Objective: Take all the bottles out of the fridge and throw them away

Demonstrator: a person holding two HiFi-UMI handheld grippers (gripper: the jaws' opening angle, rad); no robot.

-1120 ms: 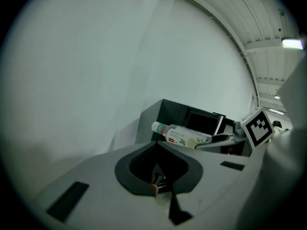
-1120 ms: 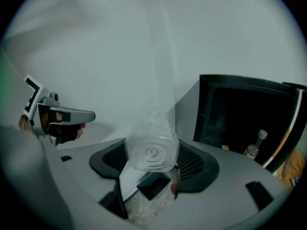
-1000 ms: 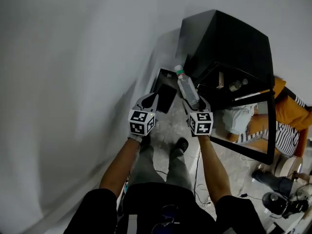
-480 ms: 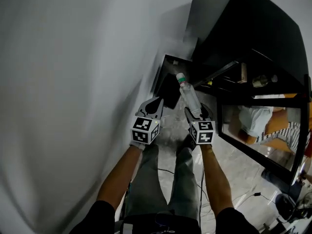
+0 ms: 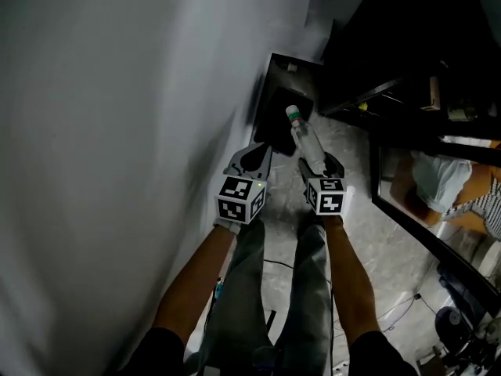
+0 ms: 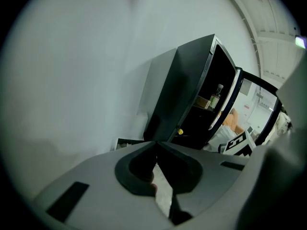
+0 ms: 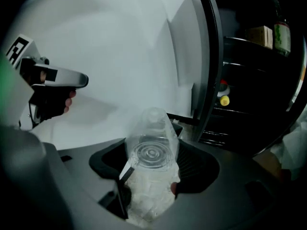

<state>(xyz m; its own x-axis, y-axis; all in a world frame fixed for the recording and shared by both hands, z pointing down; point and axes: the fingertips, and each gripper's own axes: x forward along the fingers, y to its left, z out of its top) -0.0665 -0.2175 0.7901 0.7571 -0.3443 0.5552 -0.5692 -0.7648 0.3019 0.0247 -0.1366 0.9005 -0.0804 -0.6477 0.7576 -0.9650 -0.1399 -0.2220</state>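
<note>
A clear plastic bottle (image 5: pixel 306 140) with a white cap and a green band lies lengthwise in my right gripper (image 5: pixel 317 163), which is shut on its lower end. The right gripper view looks along the bottle (image 7: pixel 152 128) between the pads. Its cap end points at a black bin (image 5: pixel 274 120) on the floor against the white wall. My left gripper (image 5: pixel 254 159) hangs beside it on the left, shut and empty, its tips meeting (image 6: pixel 156 143). The black fridge (image 6: pixel 187 95) stands open beyond, with a dark bottle (image 6: pixel 217 96) on a shelf.
The fridge's glass door (image 5: pixel 427 218) swings out at the right over the marble floor (image 5: pixel 368 241). Its shelves hold a box (image 7: pixel 259 34), another bottle (image 7: pixel 281 28) and yellow-capped items (image 7: pixel 223 100). The white wall (image 5: pixel 117 131) runs close on the left. Cables and gear lie at the lower right.
Both grippers have sunk low toward the floor, the right one carrying the bottle. The bin now lies just ahead of the bottle's cap, and the fridge fills the upper right.
</note>
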